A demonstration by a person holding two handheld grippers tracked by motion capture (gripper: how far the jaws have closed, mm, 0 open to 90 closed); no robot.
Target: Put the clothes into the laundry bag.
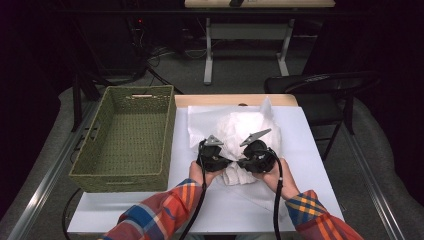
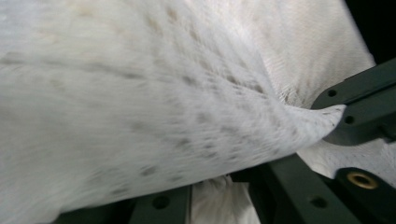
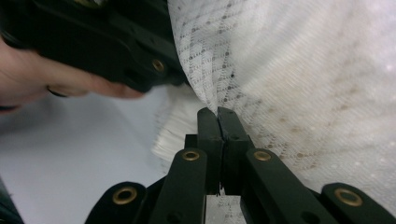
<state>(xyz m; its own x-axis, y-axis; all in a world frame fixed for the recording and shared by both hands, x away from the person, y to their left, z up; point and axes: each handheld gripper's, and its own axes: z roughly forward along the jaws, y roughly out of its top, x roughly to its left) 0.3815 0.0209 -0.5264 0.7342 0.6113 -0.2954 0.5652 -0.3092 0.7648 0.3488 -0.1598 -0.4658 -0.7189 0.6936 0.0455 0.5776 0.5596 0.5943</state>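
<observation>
A white cloth point(image 1: 248, 131), thin woven mesh dotted with small holes, lies bunched in soft folds on the white worktop point(image 1: 305, 165), right of a green wicker basket point(image 1: 127, 137). The right gripper point(image 3: 217, 113) has its black fingers pressed together on a pinched fold. The left gripper point(image 1: 212, 156) sits just beside it, its fingers closed on a cloth edge.

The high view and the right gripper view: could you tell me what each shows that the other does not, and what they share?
High view: the green woven basket, the white table whole, plaid sleeves, a black chair.
Right gripper view: the right gripper with jaws pinched shut on an edge of the white mesh cloth, its dotted weave plain.
Both: the cloth, the left gripper, the hand holding it.
</observation>
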